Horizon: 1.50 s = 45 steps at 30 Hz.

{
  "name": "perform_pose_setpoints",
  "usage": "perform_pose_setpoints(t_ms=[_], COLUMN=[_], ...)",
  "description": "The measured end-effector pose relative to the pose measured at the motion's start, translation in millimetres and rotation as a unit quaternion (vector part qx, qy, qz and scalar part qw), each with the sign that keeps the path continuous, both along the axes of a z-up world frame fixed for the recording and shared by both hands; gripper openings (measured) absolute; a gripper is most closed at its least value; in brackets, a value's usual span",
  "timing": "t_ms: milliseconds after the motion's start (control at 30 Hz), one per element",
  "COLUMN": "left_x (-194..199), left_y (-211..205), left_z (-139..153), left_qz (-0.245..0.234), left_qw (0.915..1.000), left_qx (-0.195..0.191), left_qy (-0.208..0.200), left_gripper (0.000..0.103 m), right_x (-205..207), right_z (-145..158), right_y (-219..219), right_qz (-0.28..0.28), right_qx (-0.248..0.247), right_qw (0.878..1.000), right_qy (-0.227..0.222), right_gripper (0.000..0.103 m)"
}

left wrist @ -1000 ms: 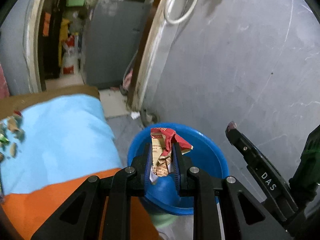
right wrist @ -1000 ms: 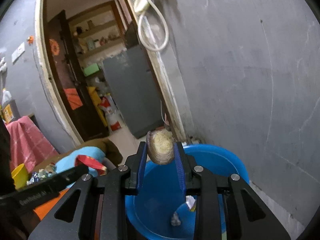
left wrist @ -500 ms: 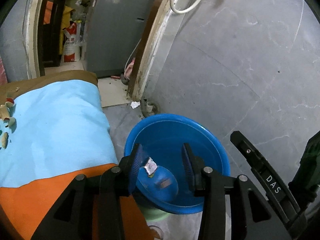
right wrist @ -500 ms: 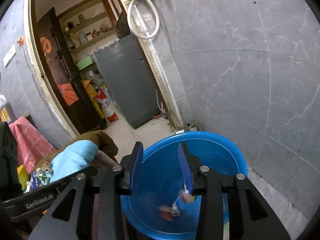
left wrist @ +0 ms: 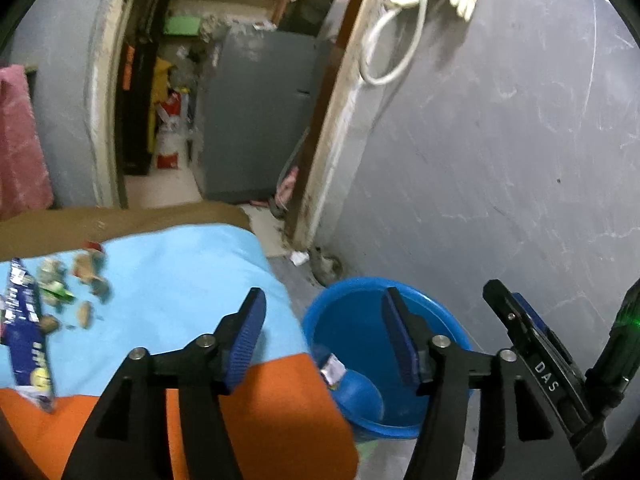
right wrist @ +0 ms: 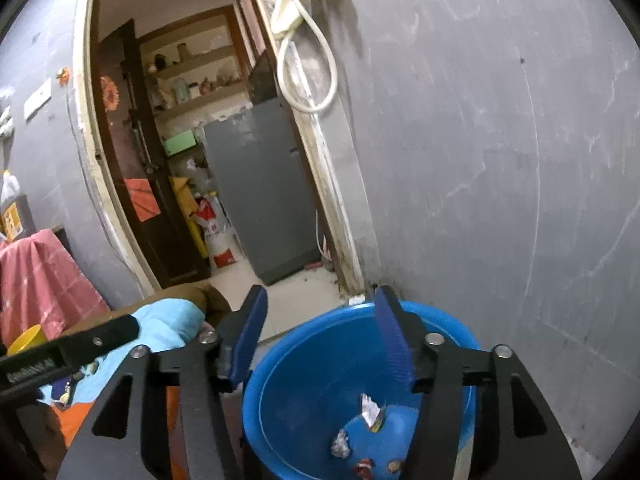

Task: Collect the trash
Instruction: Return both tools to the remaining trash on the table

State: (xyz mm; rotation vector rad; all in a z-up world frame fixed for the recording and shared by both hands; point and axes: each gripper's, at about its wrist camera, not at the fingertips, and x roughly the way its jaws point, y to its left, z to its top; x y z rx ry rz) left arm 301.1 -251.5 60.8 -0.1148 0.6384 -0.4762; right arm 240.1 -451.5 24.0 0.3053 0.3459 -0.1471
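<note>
Left gripper (left wrist: 322, 322): jaws spread wide, nothing between the blue ribbed pads (left wrist: 245, 344). It hangs above the near edge of the bed covering, with one finger over the light blue cloth (left wrist: 176, 276) and the other over the blue bucket (left wrist: 362, 330).

Right gripper (right wrist: 318, 334): jaws also spread wide and empty. It sits just above the bucket's rim (right wrist: 280, 356), looking down into it. In the left wrist view the right gripper shows as a black finger at the lower right, beyond the bucket.

Bucket stands on the floor against the grey wall (left wrist: 500, 160), just beside the orange part of the covering (left wrist: 280, 412). Inside, seen from the right wrist: a crumpled white wrapper (right wrist: 371, 410), a small silvery scrap (right wrist: 339, 444) and 2 reddish bits at the bottom (too small to identify).

Trash on the light blue cloth, at the far left of the left wrist view: a long blue printed wrapper (left wrist: 26, 336) lying flat, and a loose scatter of brownish and green scraps (left wrist: 74, 284) just beside it. All of it is blurred. This cluster lies well apart from the bucket.

Background: open doorway (right wrist: 120, 140) with a grey cabinet (right wrist: 260, 188) inside, shelves above it. A white hose loop (right wrist: 306, 68) hangs on the wall by the door frame. Pink cloth (right wrist: 36, 280) at left.
</note>
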Motion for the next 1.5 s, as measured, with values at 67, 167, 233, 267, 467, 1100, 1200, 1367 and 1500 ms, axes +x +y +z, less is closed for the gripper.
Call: perform_pose_setpoints(t_ms=[67,167,233,267,467,1100,1200,1367,1500], left_x=[-5,-15,-22,-26,-51,-83,-87,-86,-80], left_y=[13,33,50,58,91,207,224,252,267], left_z=[7,15,19,22,30,41,39,30,19], left_qz=[0.014,0.042,0.067,0.079,0.13,0.244,0.26,0.279,0.287], left_qw=[0.9998,0.9982,0.9961,0.9948,0.985,0.9499,0.9431,0.937,0.9369], left_qx=[-0.002,-0.009,-0.009,-0.01,0.003,0.016,0.024,0.031,0.047], left_qy=[-0.016,-0.042,-0.057,-0.064,-0.114,-0.195,-0.207,-0.207,-0.195], left_gripper=[0.065,0.083,0.092,0.095,0.099,0.099,0.099,0.099,0.099], right_x=[-2,-11,-17,-20,-35,-27,-24,-13,1], right_z=[3,11,17,20,36,56,55,51,46], right_y=[5,12,18,20,43,153,170,200,221], right_qz=[-0.002,-0.001,0.002,0.002,0.027,0.128,0.141,0.169,0.194], right_qx=[-0.006,-0.01,-0.009,-0.009,-0.017,-0.071,-0.079,-0.095,-0.11], right_qw=[1.0,0.999,0.997,0.995,0.984,0.953,0.951,0.947,0.948], right_qy=[-0.015,-0.052,-0.081,-0.095,-0.175,-0.263,-0.263,-0.254,-0.227], right_gripper=[0.078,0.084,0.089,0.096,0.103,0.103,0.103,0.103,0.103])
